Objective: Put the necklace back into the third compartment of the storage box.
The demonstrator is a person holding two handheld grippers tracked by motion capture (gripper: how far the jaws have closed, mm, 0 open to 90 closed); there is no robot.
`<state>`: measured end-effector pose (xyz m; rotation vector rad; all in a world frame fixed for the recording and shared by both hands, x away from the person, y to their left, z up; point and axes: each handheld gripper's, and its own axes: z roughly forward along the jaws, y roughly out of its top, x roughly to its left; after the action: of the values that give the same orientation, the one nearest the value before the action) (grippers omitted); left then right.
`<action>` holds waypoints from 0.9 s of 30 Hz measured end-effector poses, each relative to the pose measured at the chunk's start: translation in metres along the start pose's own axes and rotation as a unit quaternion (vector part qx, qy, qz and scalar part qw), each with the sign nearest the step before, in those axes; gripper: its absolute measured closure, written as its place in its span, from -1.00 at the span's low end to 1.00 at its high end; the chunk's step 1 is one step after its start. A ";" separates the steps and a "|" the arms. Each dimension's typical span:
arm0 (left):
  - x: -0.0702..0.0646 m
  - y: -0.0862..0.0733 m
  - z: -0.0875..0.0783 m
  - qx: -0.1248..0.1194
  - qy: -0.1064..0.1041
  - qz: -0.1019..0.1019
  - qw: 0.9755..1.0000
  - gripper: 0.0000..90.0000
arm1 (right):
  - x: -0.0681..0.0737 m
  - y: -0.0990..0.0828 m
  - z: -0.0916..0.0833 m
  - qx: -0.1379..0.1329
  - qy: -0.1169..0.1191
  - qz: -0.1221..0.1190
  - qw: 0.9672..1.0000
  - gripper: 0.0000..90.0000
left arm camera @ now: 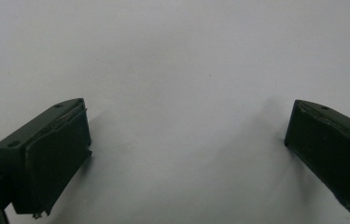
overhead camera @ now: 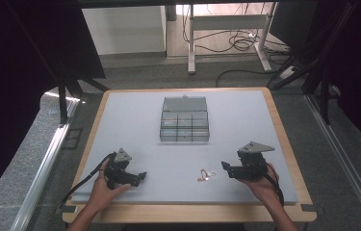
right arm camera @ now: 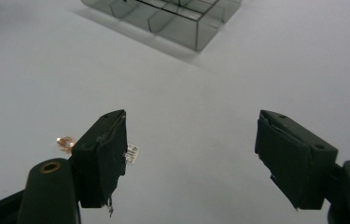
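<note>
A pale grey mat (overhead camera: 135,125) covers a wooden table (overhead camera: 284,130), whose light edge shows all round it. Near the middle of the mat stands a clear plastic box (overhead camera: 184,126) with small compartments, its lid (overhead camera: 184,104) raised at the back. Toward the near edge lies a small copper-coloured piece (overhead camera: 204,175) with a white tag, perhaps a ring or bit of wire; it is too small to tell.

The right gripper (overhead camera: 225,168) is held just right of that piece, its jaws apart with nothing between them. The left gripper (overhead camera: 142,176) rests low over bare mat, well left of the piece, jaws wide and empty.

Beyond the table lie grey carpet, a white desk frame (overhead camera: 226,29) and loose black cables (overhead camera: 240,45). Black stands (overhead camera: 65,91) flank the table on both sides.
</note>
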<state>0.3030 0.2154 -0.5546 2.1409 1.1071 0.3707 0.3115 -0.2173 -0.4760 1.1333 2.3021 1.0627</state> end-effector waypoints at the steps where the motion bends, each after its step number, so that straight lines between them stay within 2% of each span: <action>1: 0.000 0.000 0.000 0.000 0.000 0.000 1.000 -1.00 | 0.001 0.001 -0.001 0.000 0.002 0.000 1.000 -0.43; 13: 0.000 0.000 0.000 0.000 0.000 0.000 1.000 -1.00 | 0.019 0.007 0.000 0.004 0.037 -0.024 0.999 -0.33; 19: 0.000 0.000 0.000 0.000 0.000 0.000 1.000 -1.00 | 0.029 0.008 0.005 0.011 0.060 -0.031 0.998 -0.27; 20: 0.000 0.000 0.000 0.000 0.000 0.000 1.000 -1.00 | 0.032 0.008 0.006 0.015 0.070 -0.032 0.997 -0.25; 27: 0.000 0.000 0.000 0.000 0.000 0.000 1.000 -1.00 | 0.041 0.008 0.011 0.024 0.084 -0.040 0.995 -0.15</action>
<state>0.3030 0.2153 -0.5546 2.1410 1.1070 0.3713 0.2975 -0.1767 -0.4770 0.9924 2.4925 1.1174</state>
